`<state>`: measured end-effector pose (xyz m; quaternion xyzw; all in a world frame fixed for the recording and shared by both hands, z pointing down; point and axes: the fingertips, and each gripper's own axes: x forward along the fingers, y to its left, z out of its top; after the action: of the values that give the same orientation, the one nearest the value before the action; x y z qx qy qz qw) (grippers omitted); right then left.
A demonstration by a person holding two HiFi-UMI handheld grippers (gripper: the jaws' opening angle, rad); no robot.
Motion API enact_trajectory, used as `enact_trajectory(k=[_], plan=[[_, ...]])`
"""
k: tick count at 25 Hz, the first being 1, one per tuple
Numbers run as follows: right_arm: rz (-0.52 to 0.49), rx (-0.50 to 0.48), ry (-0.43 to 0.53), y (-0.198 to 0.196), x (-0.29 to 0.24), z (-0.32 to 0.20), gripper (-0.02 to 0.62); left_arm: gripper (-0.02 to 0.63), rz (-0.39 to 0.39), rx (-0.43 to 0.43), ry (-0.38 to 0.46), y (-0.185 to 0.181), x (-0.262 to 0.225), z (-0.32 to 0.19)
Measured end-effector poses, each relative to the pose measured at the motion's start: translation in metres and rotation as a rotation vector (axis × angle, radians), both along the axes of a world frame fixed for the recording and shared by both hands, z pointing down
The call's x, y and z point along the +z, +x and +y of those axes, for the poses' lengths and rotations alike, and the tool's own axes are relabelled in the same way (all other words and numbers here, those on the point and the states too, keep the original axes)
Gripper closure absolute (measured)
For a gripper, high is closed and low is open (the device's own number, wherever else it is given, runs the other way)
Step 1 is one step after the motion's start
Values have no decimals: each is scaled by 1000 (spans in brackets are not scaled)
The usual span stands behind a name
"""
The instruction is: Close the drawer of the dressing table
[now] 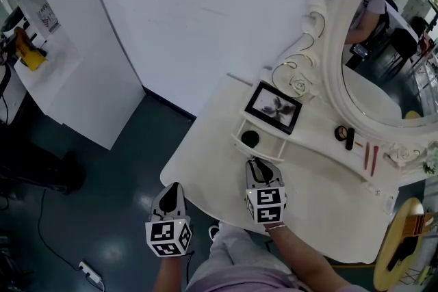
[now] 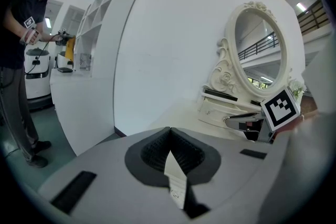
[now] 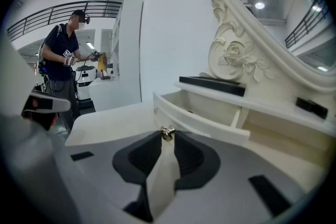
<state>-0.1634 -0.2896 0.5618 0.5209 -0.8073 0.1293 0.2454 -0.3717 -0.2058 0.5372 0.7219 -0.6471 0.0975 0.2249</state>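
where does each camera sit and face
head view: on the head, down at the white dressing table; left tool, right tool, forearms show
left gripper view: left tool, toward the white oval mirror; shut jaws
right gripper view: right tool, toward the open white drawer; jaws on its metal knob
shared: head, left views show right tool

right tongs (image 3: 168,137) pinch knob (image 3: 168,133), angled down over bench (image 1: 328,202) front edge; left tongs (image 2: 169,129) closed, empty, beyond bench left edge.
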Motion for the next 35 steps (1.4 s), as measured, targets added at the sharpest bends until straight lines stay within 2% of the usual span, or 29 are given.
enact_trajectory(k=[35], plan=[[-64, 10, -38, 17, 2, -46, 523, 604, 0, 26, -5, 19, 3, -36]])
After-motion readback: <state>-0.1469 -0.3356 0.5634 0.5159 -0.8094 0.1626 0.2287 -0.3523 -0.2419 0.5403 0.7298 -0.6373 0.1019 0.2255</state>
